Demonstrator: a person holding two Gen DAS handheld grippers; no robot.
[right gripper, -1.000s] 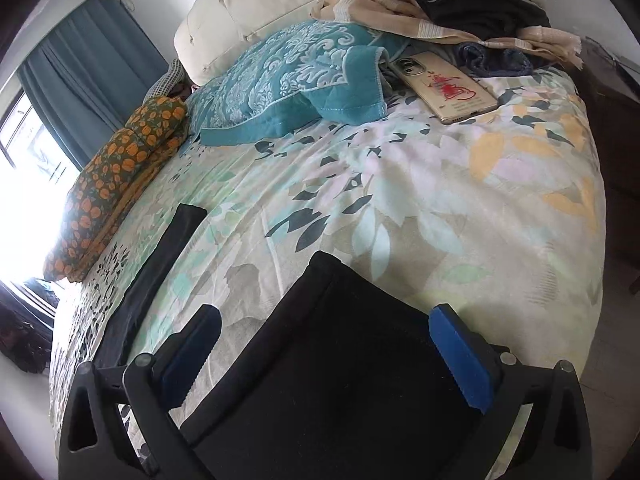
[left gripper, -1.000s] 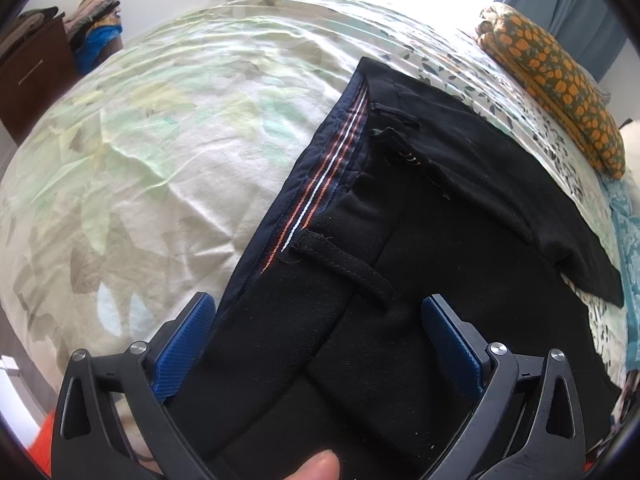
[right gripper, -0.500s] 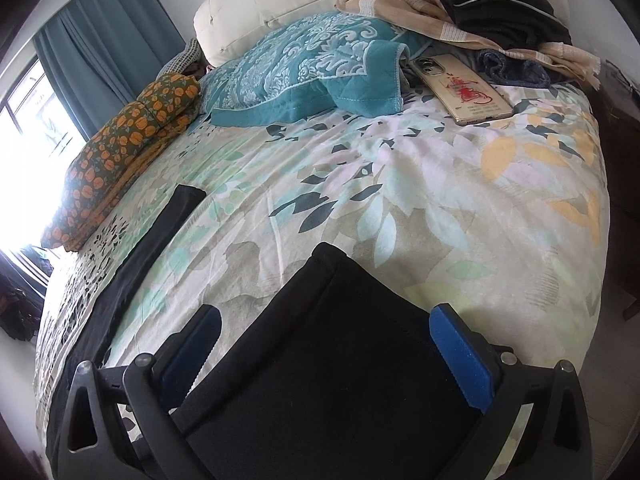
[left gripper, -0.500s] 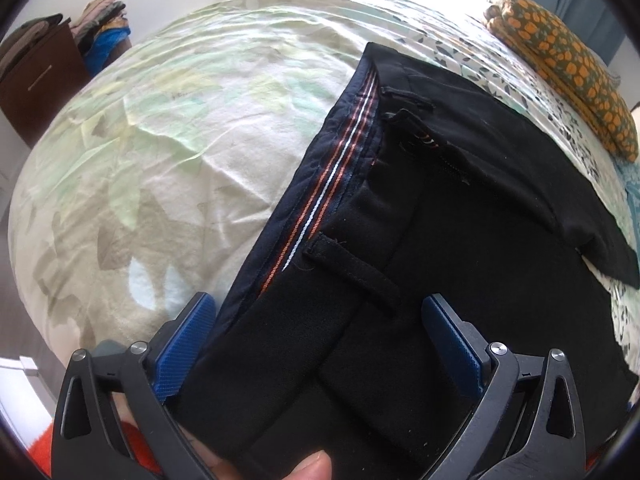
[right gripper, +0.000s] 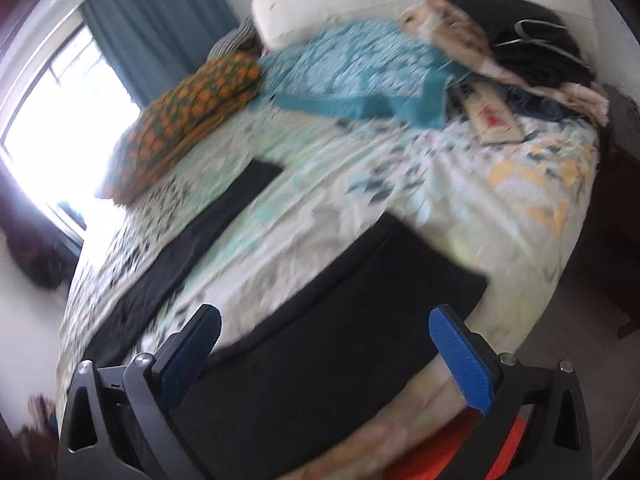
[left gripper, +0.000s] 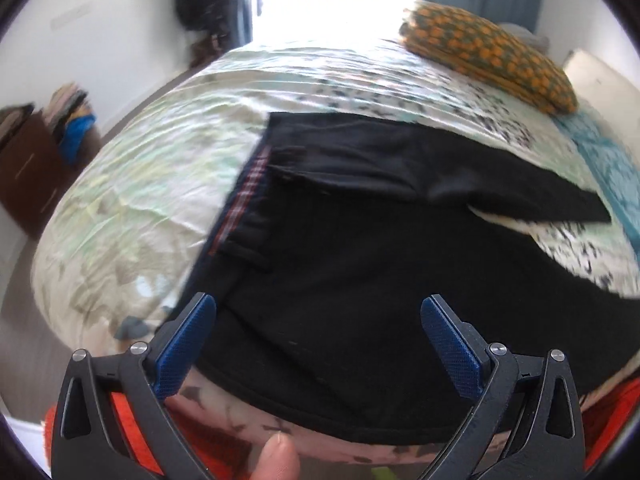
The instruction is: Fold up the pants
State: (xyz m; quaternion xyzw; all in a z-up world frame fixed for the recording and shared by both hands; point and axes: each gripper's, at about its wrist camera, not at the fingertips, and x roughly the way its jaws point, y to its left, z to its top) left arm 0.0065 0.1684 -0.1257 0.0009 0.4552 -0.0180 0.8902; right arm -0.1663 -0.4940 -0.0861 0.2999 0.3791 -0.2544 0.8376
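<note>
I see the black pants (left gripper: 360, 264) lying flat on the bed (left gripper: 152, 168), legs splayed apart, so they're not folded yet. My left gripper (left gripper: 318, 344) and right gripper (right gripper: 324, 354) both hover spread wide, holding nothing.

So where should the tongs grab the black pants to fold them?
Probably the near waistband corner of the black pants, by the striped lining. That edge lies flat on the bedsheet, so the open left tongs can slide in from the near left.
</note>
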